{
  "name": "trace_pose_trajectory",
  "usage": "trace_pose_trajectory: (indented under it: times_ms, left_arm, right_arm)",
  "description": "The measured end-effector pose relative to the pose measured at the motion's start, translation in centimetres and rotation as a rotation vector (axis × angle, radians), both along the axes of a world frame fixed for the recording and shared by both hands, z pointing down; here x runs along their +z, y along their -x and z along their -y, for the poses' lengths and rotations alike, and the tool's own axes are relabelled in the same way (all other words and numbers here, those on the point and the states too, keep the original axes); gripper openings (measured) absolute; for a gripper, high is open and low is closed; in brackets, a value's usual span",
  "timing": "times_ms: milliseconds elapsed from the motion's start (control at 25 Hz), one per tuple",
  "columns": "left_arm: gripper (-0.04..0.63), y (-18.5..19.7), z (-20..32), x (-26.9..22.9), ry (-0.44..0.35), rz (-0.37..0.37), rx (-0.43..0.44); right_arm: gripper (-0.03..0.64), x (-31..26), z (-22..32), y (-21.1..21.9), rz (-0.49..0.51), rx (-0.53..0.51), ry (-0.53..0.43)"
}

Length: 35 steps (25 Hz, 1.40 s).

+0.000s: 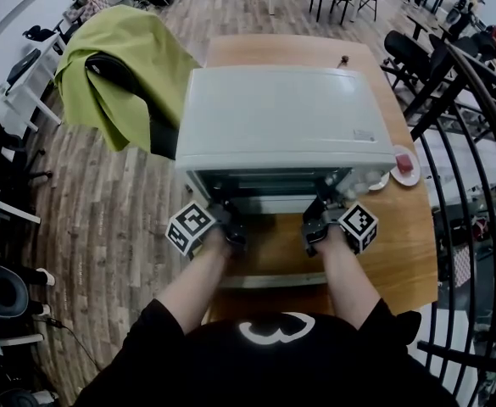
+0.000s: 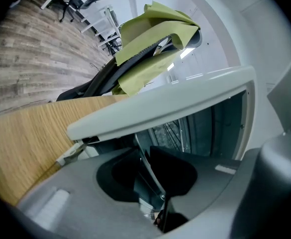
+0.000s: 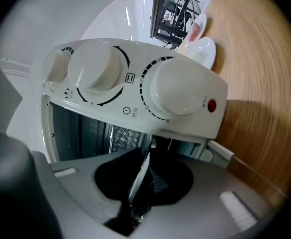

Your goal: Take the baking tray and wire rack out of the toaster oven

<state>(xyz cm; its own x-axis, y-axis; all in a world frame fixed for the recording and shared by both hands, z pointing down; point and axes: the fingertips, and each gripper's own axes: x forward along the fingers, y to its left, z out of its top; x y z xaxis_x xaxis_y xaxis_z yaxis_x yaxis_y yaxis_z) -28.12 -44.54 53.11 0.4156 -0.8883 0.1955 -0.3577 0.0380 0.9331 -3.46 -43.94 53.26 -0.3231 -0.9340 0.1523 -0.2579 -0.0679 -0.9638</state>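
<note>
Thin silver baking tray (image 3: 139, 173) is lying in white toaster oven (image 1: 277, 117), long side across oven's mouth; L gripper (image 1: 228, 214) & R gripper (image 1: 322, 212) are pinching its front rim.

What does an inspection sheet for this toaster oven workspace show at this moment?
Surface: wooden table, with the toaster oven standing on it and its door folded down.
Job's things: baking tray, its thin front edge at the oven mouth; wire rack, wires showing inside the oven.
Clutter: small dishes to the right of the oven; small item at the table's far end.
Grippers: left gripper and right gripper, each shut on the tray's edge.
Cables: nothing seen.
Surroundings: green cloth over a chair at left, black railing at right, plank floor.
</note>
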Motion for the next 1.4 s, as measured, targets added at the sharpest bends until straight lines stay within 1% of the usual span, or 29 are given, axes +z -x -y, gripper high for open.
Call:
trace_pose_trajectory:
  times_ms: [400, 600, 1040, 1400]
  left_arm:
    - [0.071, 0.2, -3.8, -0.2, 0.013, 0.008, 0.003]
    - [0.069, 0.1, -6.2, -0.4, 0.03, 0.008, -0.009]
    - [0.069, 0.3, -10.8, -1.2, 0.018, 0.034, -0.014]
    - [0.067, 0.3, -13.7, -1.5, 0.011, 0.033, -0.011]
  right_arm:
    - [0.049, 0.0, -4.0, 0.0, 0.03, -0.011, 0.001]
    - [0.046, -0.1, -6.3, -0.1, 0.038, -0.026, 0.019]
    - [0.043, -0.8, -11.0, 0.1, 0.052, -0.066, 0.022]
    - [0.04, -1.0, -13.9, 0.1, 0.064, -0.076, 0.027]
